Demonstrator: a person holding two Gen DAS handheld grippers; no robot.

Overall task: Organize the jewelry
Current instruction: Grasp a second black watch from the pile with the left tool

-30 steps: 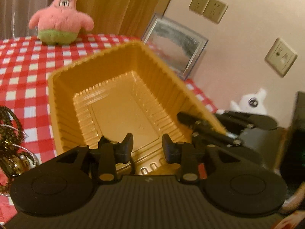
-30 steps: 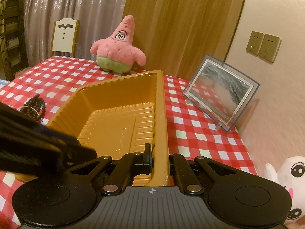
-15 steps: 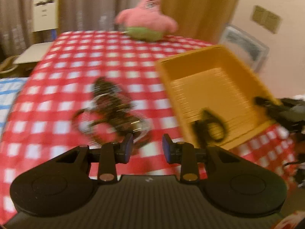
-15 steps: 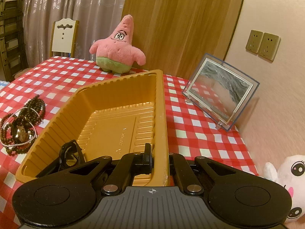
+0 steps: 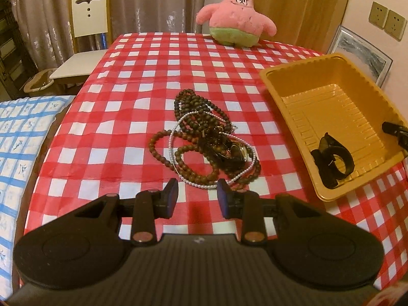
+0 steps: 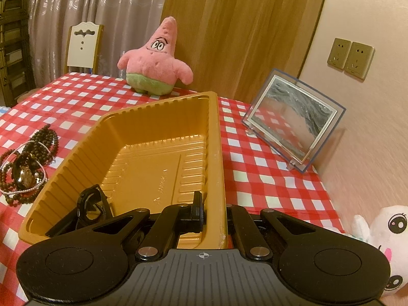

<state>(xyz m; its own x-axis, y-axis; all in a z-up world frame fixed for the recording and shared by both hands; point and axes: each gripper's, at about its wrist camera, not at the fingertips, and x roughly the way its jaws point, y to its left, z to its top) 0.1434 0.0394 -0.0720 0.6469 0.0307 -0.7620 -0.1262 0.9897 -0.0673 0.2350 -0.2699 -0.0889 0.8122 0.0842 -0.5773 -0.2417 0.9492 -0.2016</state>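
Beaded strands (image 5: 201,137) look light, limp and tangled, so the spread left claw (image 5: 196,199) should pinch an outer loop, while the right claw (image 6: 213,207) is pressed together on the tray (image 6: 219,158) wall.

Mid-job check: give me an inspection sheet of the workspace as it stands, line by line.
Surface: red-and-white checked tablecloth, flat.
Job's things: orange tray holds one black watch; tangled jewelry pile of brown bead strings, a pearl strand and a gold-faced watch lies on the cloth beside the tray.
Clutter: pink star plush, framed picture, white plush.
Grippers: left gripper open, empty, near the pile; right gripper shut on the tray's wall.
Cables: nothing seen.
Surroundings: chair, curtains, wall sockets.
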